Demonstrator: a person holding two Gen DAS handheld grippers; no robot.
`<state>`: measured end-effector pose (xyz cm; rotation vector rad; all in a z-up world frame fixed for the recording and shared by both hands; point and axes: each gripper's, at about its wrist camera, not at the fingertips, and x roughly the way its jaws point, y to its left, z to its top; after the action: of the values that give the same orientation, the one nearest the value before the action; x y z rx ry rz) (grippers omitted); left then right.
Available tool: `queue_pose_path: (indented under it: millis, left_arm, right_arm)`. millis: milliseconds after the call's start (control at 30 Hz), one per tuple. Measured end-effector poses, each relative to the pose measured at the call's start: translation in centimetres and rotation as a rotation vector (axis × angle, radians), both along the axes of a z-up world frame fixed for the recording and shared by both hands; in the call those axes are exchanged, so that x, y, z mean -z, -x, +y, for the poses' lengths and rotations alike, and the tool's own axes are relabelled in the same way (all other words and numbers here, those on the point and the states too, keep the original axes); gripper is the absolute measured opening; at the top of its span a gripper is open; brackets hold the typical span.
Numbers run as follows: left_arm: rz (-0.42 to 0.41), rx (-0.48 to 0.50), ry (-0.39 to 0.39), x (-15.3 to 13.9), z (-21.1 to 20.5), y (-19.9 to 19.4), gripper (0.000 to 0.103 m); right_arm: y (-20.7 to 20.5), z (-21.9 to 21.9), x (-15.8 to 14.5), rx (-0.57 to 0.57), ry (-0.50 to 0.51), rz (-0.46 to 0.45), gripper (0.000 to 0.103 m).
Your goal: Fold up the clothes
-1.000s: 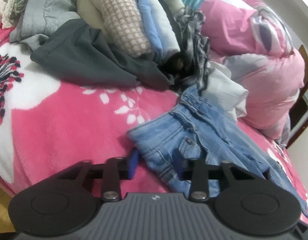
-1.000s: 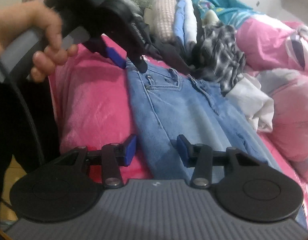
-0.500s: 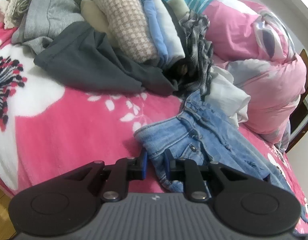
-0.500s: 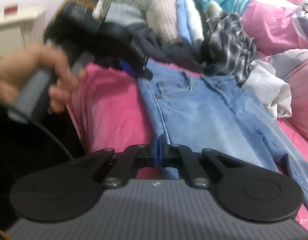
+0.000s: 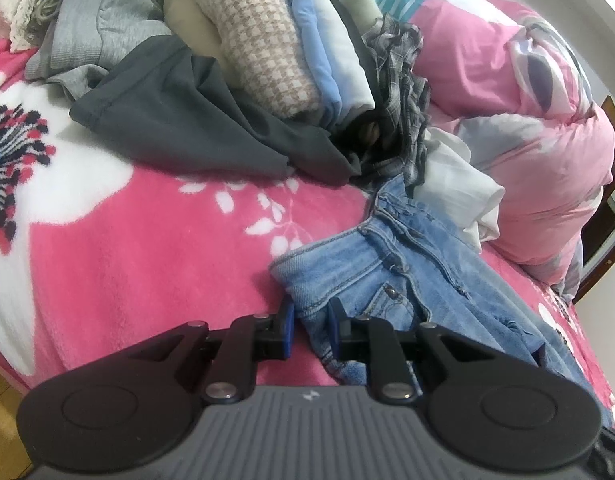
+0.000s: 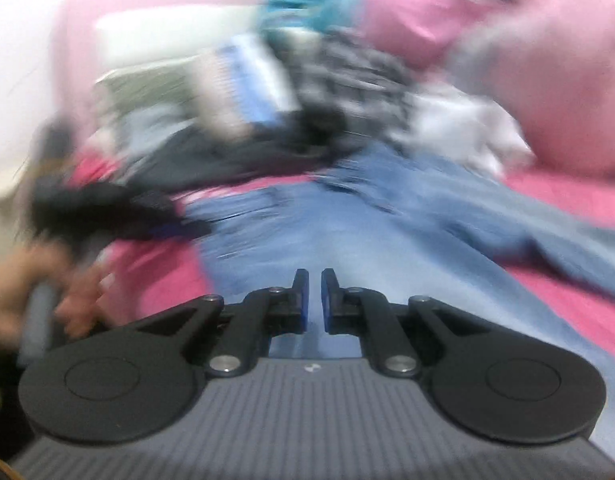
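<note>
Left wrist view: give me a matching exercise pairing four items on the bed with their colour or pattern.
Items:
1. jeans
2. blanket
3. folded knit
4. crumpled shirt

Colours:
A. grey plaid
B. beige houndstooth
C. light blue denim
D. pink with white flowers

Pairs: 1-C, 2-D, 3-B, 4-A

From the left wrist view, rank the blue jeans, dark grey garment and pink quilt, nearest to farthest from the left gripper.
1. Blue jeans, between the left gripper jaws.
2. Dark grey garment, ahead, left.
3. Pink quilt, far right.
</note>
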<state>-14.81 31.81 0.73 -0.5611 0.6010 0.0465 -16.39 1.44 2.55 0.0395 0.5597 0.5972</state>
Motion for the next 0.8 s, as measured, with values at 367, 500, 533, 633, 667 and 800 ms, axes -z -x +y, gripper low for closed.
queue_pose_path:
  millis: [367,500,533,633,667,800]
  left_arm:
    - [-0.03,0.025,0.07,0.8,1.1,0.2,0.019]
    - [-0.027,0.04,0.076,0.7,1.4,0.2,0.023]
    - [-0.025,0.048,0.074,0.6,1.4,0.3,0.023]
    - [-0.021,0.071,0.05,0.0,1.5,0.7,0.028]
    - [-0.023,0.074,0.035,-0.2,1.4,1.0,0.031]
    - [-0.035,0.077,-0.043,-1.6,0.9,2.2,0.036]
  right_arm:
    - [-0.9,-0.3,0.4,-0.055,-0.073,0.053,0.005]
    - [-4.4,0.7,2.0,0.006,-0.126,0.147,0.005]
    - [-4.4,1.5,2.7,-0.007,-0.128,0.168,0.006]
    - [-0.5,4.7,2.5,-0.097,-0.07,0.08,0.005]
    - [0.7,5.6,2.4,-0.133,-0.052,0.058,0.007]
    - [3.1,7.1,2.7,-0.279,-0.052,0.078,0.007]
